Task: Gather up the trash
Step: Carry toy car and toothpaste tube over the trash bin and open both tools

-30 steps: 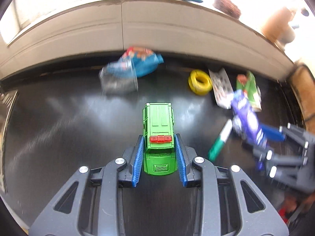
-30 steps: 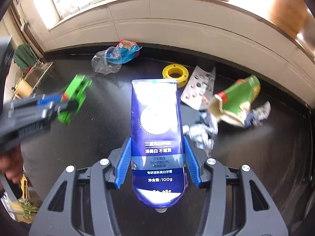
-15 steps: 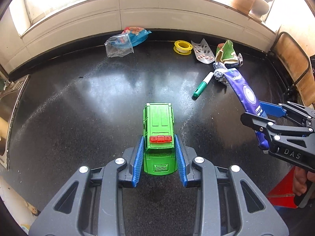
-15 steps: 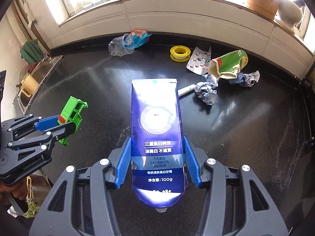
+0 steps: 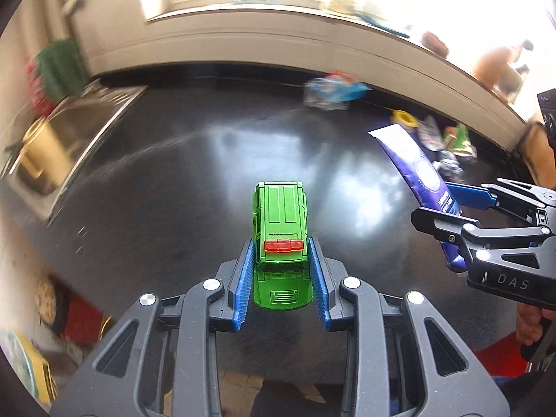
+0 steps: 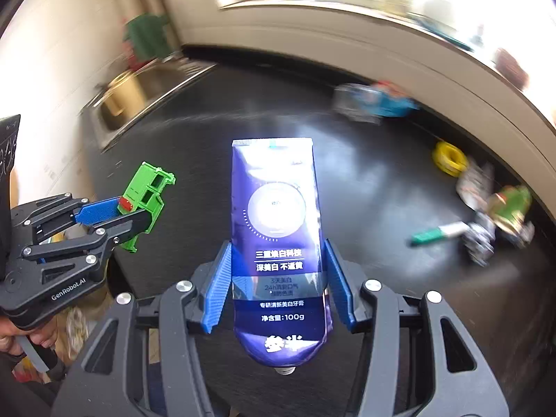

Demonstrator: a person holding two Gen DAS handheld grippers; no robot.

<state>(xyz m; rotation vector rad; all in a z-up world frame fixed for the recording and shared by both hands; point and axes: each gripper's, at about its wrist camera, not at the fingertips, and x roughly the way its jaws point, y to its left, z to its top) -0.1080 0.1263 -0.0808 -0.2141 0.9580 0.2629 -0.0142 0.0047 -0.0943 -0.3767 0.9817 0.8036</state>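
My left gripper point(image 5: 281, 260) is shut on a green toy car point(image 5: 280, 229) with a red light bar, held above the black counter point(image 5: 173, 180). The same gripper point(image 6: 114, 215) and green toy car point(image 6: 147, 194) appear at the left of the right wrist view. My right gripper point(image 6: 278, 267) is shut on a blue toothpaste tube point(image 6: 276, 226), its flat crimped end pointing away. In the left wrist view that right gripper point(image 5: 451, 208) with the toothpaste tube point(image 5: 413, 163) is at the right edge. Both hang over the counter's near side.
Far right on the counter lie a clear-and-blue wrapper point(image 6: 375, 104), a yellow tape roll point(image 6: 450, 158), a blister pack point(image 6: 474, 180), a green carton point(image 6: 510, 205), crumpled foil point(image 6: 481, 239) and a green marker point(image 6: 438, 232). A steel sink point(image 5: 69, 139) holding a pot lies at the left.
Both grippers have swung left along the counter with the car and tube still held. The sink has come into view and the litter pile has slid far to the right.
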